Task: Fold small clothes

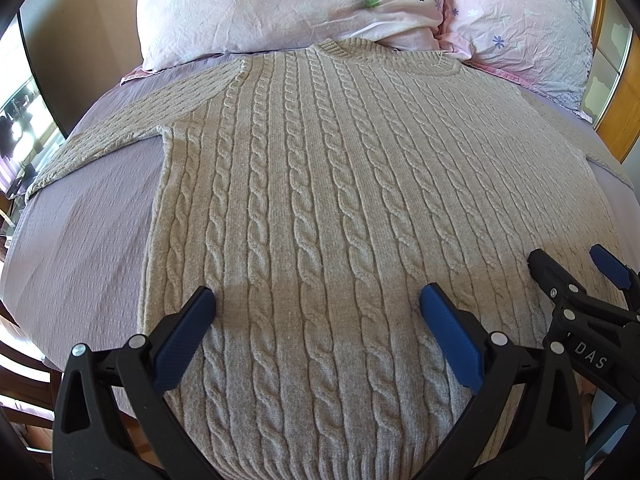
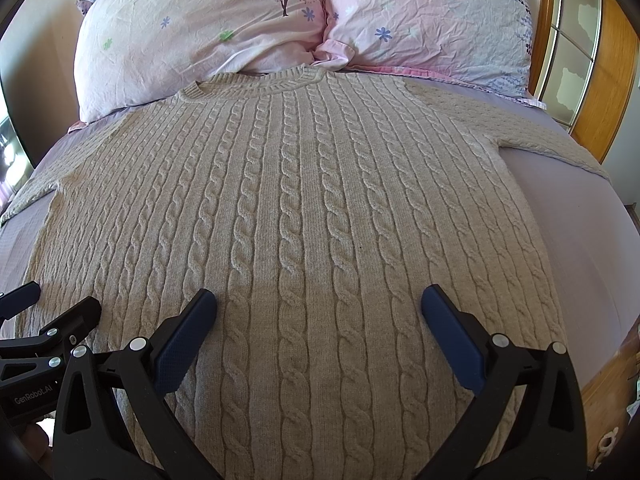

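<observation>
Beige cable-knit sweater (image 1: 320,200) lies flat, front up, filling the frame centre, collar toward the top, on a lavender textured bedspread (image 1: 80,248). Two pink floral pillows (image 1: 280,4) line the upper frame, the collar touching them. Bare bedspread shows at lower left under the spread sleeve (image 1: 100,136). Wooden frame (image 2: 616,80) at the right edge. Left gripper (image 1: 316,304) and right gripper (image 2: 318,304) both spread wide, grasping nothing, over the hem area.

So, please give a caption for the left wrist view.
Open left gripper above a flat sweater on the bed, pillows behind.
</observation>
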